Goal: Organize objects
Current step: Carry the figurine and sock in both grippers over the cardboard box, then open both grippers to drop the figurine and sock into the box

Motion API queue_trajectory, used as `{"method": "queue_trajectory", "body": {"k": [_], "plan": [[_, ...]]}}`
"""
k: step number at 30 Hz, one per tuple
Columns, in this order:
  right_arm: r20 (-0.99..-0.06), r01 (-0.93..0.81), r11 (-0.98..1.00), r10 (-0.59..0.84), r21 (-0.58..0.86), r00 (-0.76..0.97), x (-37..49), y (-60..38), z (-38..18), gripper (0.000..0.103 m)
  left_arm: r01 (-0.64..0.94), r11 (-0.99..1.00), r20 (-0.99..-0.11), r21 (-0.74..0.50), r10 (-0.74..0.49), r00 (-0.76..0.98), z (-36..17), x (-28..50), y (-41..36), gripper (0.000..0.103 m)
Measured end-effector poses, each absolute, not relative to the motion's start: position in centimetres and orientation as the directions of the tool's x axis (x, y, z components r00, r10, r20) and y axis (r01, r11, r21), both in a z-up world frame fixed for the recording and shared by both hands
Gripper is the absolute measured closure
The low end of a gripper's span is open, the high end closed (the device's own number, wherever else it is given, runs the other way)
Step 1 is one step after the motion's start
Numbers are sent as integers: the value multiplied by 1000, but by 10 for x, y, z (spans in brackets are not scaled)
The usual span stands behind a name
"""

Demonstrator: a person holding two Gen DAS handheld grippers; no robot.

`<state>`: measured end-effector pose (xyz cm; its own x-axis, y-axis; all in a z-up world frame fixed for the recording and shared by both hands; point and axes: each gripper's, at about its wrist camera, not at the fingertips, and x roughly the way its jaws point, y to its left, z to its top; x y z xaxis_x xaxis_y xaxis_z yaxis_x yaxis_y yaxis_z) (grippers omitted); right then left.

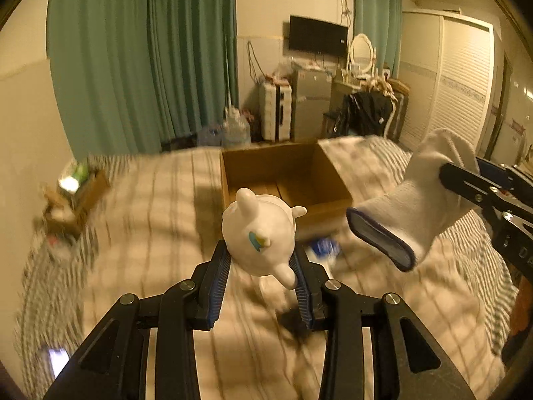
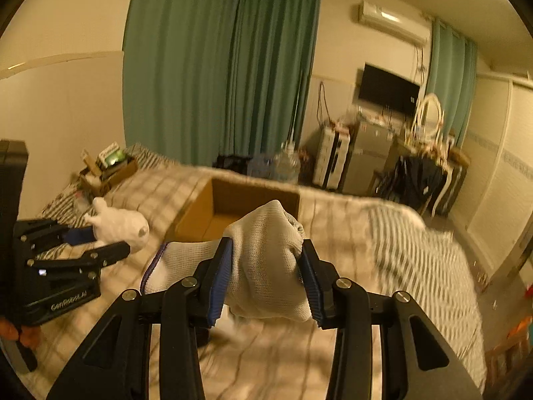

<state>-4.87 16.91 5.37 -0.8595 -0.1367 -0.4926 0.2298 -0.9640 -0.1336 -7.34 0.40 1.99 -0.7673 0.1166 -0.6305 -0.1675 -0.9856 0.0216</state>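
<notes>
Left wrist view looks across a bed (image 1: 140, 206) covered in a striped and checked cream blanket toward an open cardboard box (image 1: 286, 180) that sits on the blanket ahead. Between the camera and the box, the left gripper (image 1: 261, 266) pinches a white toy figure (image 1: 260, 236) between its blue-padded fingers (image 1: 220, 283); the toy has stubby limbs and a small blue-and-yellow mark, and it is held above the blanket, just short of the box's near wall. A small blue object (image 1: 323, 246), too blurred to identify, lies on the blanket against that near wall. To the right, the right gripper (image 1: 466, 183) holds a white sock (image 1: 409, 213) with a dark-edged cuff in the air, beside the box's right corner.

From the right wrist view, the right gripper (image 2: 266, 273) has its fingers (image 2: 220, 280) clamped on the bunched sock (image 2: 266, 260), which blocks part of the cardboard box (image 2: 233, 206) behind it. What shows of the box's inside is bare cardboard. The left gripper (image 2: 100, 243) and toy (image 2: 120, 223) sit off to the left.

At the bed's far left corner rests a smaller cardboard tray (image 2: 110, 170) holding assorted packets, one green. Beyond the bed stand green curtains (image 2: 220, 66), a wall-mounted television (image 2: 388, 88), a small fridge (image 1: 309, 106), and a large water bottle (image 2: 286, 163).
</notes>
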Motion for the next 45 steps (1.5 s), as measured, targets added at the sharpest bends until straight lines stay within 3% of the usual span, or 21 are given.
{"method": "queue_trajectory", "body": {"k": [6, 12, 21, 28, 31, 33, 34, 39, 41, 45], "plan": [[-458, 246, -956, -148, -162, -877, -110, 158, 83, 64, -155, -985, -584, 80, 80, -808, 43, -137, 11, 66], [-479, 259, -947, -141, -190, -866, -190, 139, 76, 65, -160, -984, -612, 74, 82, -787, 21, -208, 19, 66], [-596, 271, -943, -106, -194, -796, -296, 124, -5, 69, -176, -983, -690, 53, 91, -718, -51, -279, 26, 66], [-632, 294, -944, -138, -150, -763, -309, 140, -56, 67, -190, -980, -725, 50, 96, -682, -87, -291, 26, 65], [-609, 297, -949, -176, -103, -773, -302, 146, -49, 62, -192, -980, -707, 53, 99, -700, -83, -285, 29, 47], [-581, 288, -955, -193, -75, -791, -296, 149, -33, 37, -194, -979, -688, 56, 103, -718, -74, -276, 31, 25], [-555, 276, -959, -199, -58, -807, -289, 154, -21, 31, -195, -979, -674, 60, 104, -731, -66, -270, 31, 23], [-498, 267, -963, -219, -25, -839, -251, 167, 31, 30, -167, -982, -633, 90, 73, -771, -26, -237, 31, 12], [-482, 266, -963, -211, -48, -850, -226, 170, 50, 30, -153, -986, -618, 71, 77, -782, -8, -218, 25, 11], [-458, 259, -960, -184, -107, -870, -172, 175, 81, 30, -125, -992, -585, 28, 85, -807, 24, -179, 13, 0]]}}
